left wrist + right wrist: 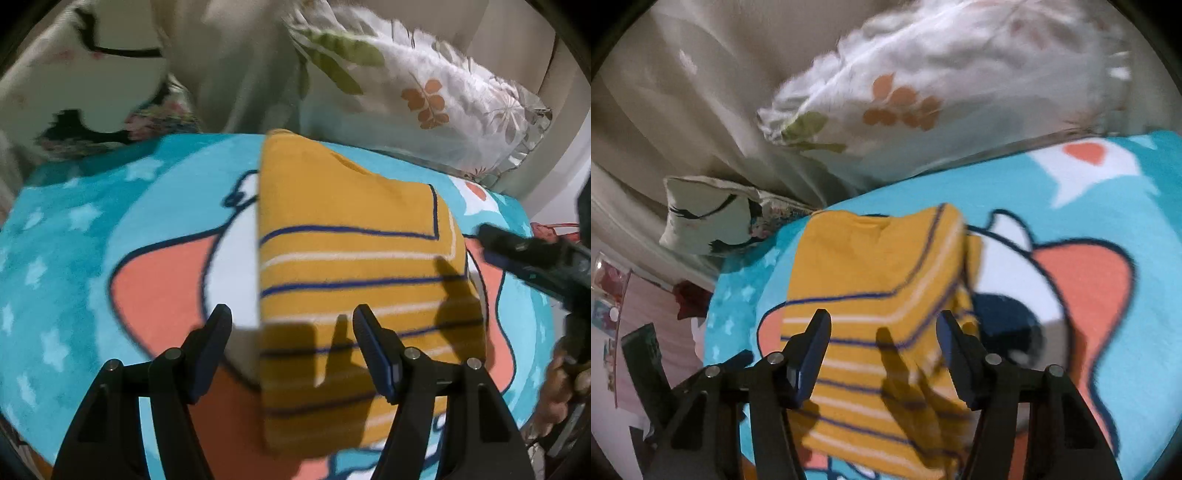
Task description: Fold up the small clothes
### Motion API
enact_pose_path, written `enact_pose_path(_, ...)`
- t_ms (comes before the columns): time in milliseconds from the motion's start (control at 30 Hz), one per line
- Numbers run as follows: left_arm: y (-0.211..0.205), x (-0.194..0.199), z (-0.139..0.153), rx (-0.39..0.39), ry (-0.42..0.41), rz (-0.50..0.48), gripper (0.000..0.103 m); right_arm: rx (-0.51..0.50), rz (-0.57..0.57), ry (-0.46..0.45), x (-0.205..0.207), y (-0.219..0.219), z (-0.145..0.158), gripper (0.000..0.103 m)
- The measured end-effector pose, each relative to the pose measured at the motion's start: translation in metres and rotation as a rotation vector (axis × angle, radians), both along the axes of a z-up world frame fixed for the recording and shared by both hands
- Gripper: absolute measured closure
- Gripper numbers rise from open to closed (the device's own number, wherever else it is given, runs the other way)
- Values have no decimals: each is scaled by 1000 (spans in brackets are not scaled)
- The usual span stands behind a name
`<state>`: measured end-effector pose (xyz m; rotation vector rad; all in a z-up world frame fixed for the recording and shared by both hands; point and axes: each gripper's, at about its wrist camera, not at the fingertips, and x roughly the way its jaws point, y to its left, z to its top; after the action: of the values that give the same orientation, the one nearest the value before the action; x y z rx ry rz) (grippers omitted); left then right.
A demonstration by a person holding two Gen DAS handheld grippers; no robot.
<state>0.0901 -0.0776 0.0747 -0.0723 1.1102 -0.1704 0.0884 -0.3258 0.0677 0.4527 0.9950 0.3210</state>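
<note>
Shirt [354,280], mustard-yellow knit with navy and white stripes, lay folded into a narrow upright panel on the turquoise fleece blanket [74,266] printed with a coral-and-white cartoon figure. Sat dead centre of the left wrist view, long axis from six to twelve o'clock, neck end up at twelve. Showed one side flap doubled over toward three o'clock in the right wrist view, its edge a little ruffled and blurred.

Left gripper [291,347] hovered over the shirt's lower left edge, jaws parted, nothing between the pads. Right gripper [882,354] hung above the lower stripes, jaws likewise apart and empty; seen also as a dark bar at three o'clock in the left view. Cast finger shadows across the stripes.

White leaf-print pillow [424,96] rested beyond the blanket at one o'clock, eyelash-print cushion [709,218] at ten in the right view.

Looked like a pause between folds, sides in, bottom-to-top fold probably yet to come. Risked, from here: pinching only the top layer and peeling the tucked flap open; snagging plush blanket pile along with the hem; lifting unevenly with two hands and skewing the panel; soft knit slumping out of shape if released high.
</note>
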Motion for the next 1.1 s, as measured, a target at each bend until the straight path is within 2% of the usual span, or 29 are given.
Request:
enact_pose_path(67, -5, 11, -17, 36, 51, -11, 36, -27, 9, 49, 15, 9, -16, 39)
enact_pose_path(100, -5, 16, -27, 38, 94, -19, 36, -89, -10, 85, 23, 11, -28, 39)
enact_pose_path(167, 0, 18, -28, -16, 126, -24, 36, -172, -38, 149, 30, 9, -46, 39)
enact_pose_path(233, 2, 17, -19, -21, 118, -61, 36, -115, -80, 157, 27, 0, -44, 39)
enact_pose_path(300, 7, 21, -12, -40, 104, -82, 35, -131, -101, 115, 25, 1, -29, 37)
enact_pose_path(433, 17, 45, -22, -53, 121, -53, 34, -118, -120, 18, 42, 15, -1, 37)
enact_pose_path(467, 19, 52, -28, -66, 139, -47, 31, -106, -118, 14, 49, 19, 0, 37)
enact_pose_path(567, 20, 64, -43, -112, 179, -52, 24, -77, -110, 73, 66, 22, -16, 37)
enact_pose_path(633, 21, 66, -42, -129, 176, -68, 24, -104, -95, 181, 80, 25, -45, 37)
enact_pose_path(667, 21, 65, -37, -125, 161, -76, 24, -125, -111, 181, 83, 25, -48, 38)
enact_pose_path(733, 23, 60, -29, -111, 127, -82, 24, -127, -145, 144, 76, 27, -34, 38)
enact_pose_path(800, 28, 51, -19, -144, 89, -85, 24, -91, -149, 90, 62, 32, -16, 37)
enact_pose_path(867, 31, 45, -22, -154, 82, -76, 24, -40, -133, 40, 44, 42, -3, 37)
enact_pose_path(967, 29, 42, -44, -120, 137, -76, 24, -5, -96, 65, 27, 58, -14, 36)
enact_pose_path(1000, 31, 42, -50, -144, 157, -60, 24, -15, -87, 90, 27, 59, -26, 36)
enact_pose_path(1033, 35, 41, -50, -169, 165, -42, 24, -21, -88, 100, 25, 56, -33, 36)
enact_pose_path(1100, 39, 34, -38, -168, 145, -22, 24, 17, -106, 97, 25, 49, -33, 36)
